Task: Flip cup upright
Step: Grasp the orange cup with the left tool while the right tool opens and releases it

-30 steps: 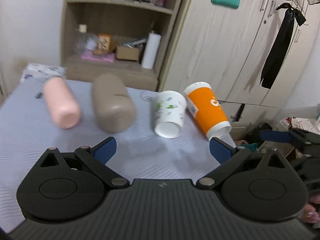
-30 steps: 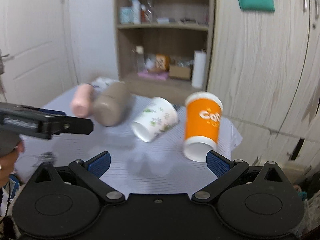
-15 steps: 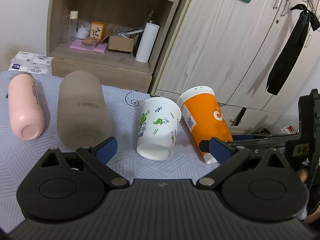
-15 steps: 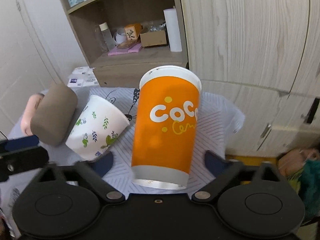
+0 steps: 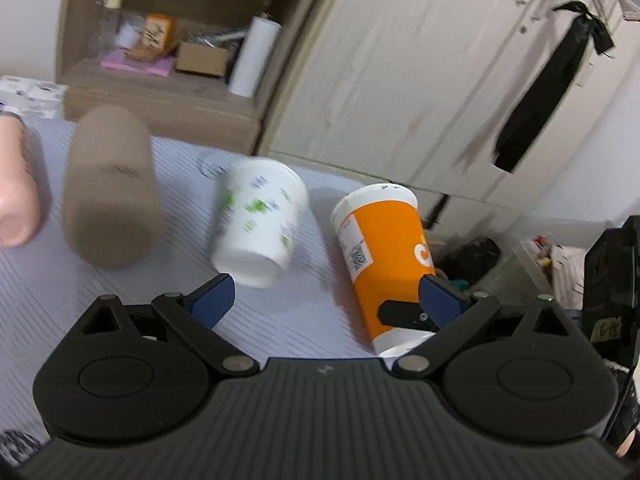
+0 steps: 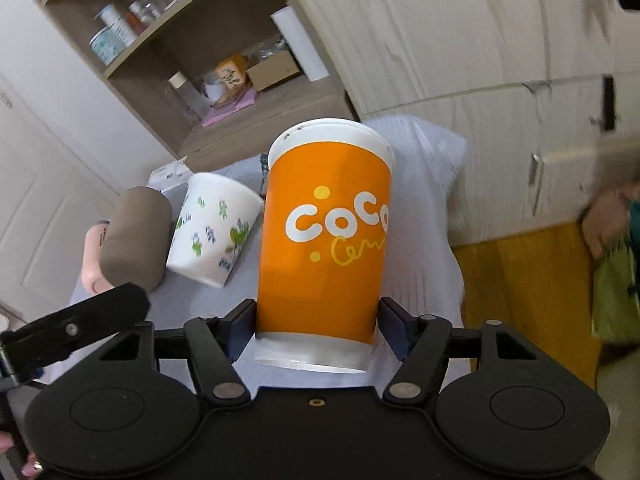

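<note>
An orange paper cup [image 6: 324,240] with white lettering lies on the striped tablecloth [image 5: 288,312]; it also shows in the left wrist view [image 5: 380,248]. My right gripper [image 6: 316,320] is shut on the orange cup near its narrow base, one finger on each side. A white cup with leaf print [image 5: 260,220] lies on its side beside it, left of the orange cup in the right wrist view [image 6: 212,228]. My left gripper [image 5: 326,300] is open and empty, hovering in front of both cups.
A brown tumbler [image 5: 110,192] and a pink tumbler [image 5: 14,196] lie on the table at the left. A wooden shelf unit [image 5: 168,60] and wardrobe doors [image 5: 420,80] stand behind. The table's right edge drops to a yellow floor [image 6: 520,292].
My right gripper has moved in and closed its fingers on the base of the orange cup. My left gripper has shifted slightly and stays open.
</note>
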`<action>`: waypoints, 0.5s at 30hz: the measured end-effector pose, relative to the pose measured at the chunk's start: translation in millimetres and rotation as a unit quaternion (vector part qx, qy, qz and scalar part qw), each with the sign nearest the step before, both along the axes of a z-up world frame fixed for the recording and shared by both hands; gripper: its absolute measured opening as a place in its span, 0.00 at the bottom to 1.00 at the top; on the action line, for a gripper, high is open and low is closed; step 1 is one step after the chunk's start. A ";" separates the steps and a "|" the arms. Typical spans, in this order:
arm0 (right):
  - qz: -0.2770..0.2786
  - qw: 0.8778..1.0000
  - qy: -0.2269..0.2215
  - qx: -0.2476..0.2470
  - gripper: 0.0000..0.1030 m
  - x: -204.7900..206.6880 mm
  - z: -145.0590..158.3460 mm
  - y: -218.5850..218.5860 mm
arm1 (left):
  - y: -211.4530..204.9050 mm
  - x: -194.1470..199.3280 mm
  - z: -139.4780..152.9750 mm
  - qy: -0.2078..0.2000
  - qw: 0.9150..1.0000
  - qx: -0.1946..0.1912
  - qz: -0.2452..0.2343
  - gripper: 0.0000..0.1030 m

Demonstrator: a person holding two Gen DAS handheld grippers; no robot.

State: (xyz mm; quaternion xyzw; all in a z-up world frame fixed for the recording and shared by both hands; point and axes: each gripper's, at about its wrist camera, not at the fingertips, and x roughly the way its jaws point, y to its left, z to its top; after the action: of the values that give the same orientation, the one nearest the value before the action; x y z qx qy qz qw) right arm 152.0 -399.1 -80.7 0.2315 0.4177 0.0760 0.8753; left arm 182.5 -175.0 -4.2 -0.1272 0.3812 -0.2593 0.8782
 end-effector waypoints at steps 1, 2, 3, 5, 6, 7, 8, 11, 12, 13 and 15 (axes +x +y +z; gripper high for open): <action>-0.001 1.000 0.001 -0.003 0.69 -5.7 -0.1 1.9 | -1.9 -2.5 -0.7 0.003 1.000 -0.005 -0.008 0.96; -0.001 1.000 0.003 -0.003 0.69 -11.6 -0.2 4.0 | -3.4 -5.2 -1.5 0.006 1.000 -0.009 -0.013 0.96; 0.001 1.000 0.007 0.003 0.69 -19.5 -0.5 4.2 | -5.0 -8.5 -2.3 0.007 1.000 -0.012 -0.016 0.96; 0.007 1.000 0.014 0.022 0.69 -29.7 -1.2 6.7 | -7.2 -15.4 -4.1 0.008 1.000 -0.012 -0.024 0.96; 0.012 0.999 0.018 0.031 0.69 -35.2 -2.3 9.0 | -6.9 -18.7 -5.9 0.011 0.999 -0.013 -0.028 0.96; 0.017 0.999 0.021 0.038 0.69 -40.3 -3.1 12.2 | -5.6 -21.1 -7.9 0.016 0.999 -0.016 -0.032 0.96; 0.026 0.998 0.021 0.047 0.70 -45.4 -4.0 15.0 | -2.7 -23.4 -10.2 0.026 0.999 -0.022 -0.038 0.96; 0.053 0.996 0.030 0.071 0.70 -60.8 -9.5 28.7 | 9.5 -28.0 -19.1 0.057 0.996 -0.043 -0.044 0.96; 0.059 0.995 0.033 0.074 0.70 -64.3 -10.7 33.3 | 16.7 -29.8 -22.5 0.072 0.995 -0.058 -0.040 0.96; 0.064 0.994 0.037 0.079 0.70 -66.8 -11.5 37.4 | 23.8 -31.5 -26.1 0.087 0.992 -0.077 -0.040 0.96; 0.080 0.992 0.042 0.088 0.69 -69.7 -11.0 48.9 | 34.2 -34.9 -31.9 0.111 0.988 -0.100 -0.049 0.96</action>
State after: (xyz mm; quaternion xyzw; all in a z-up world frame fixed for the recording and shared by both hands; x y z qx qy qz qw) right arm 82.3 -350.2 -91.7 0.2765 0.4631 0.1725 0.8242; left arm 147.6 -140.8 -36.1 -0.2234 0.4539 -0.3230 0.7999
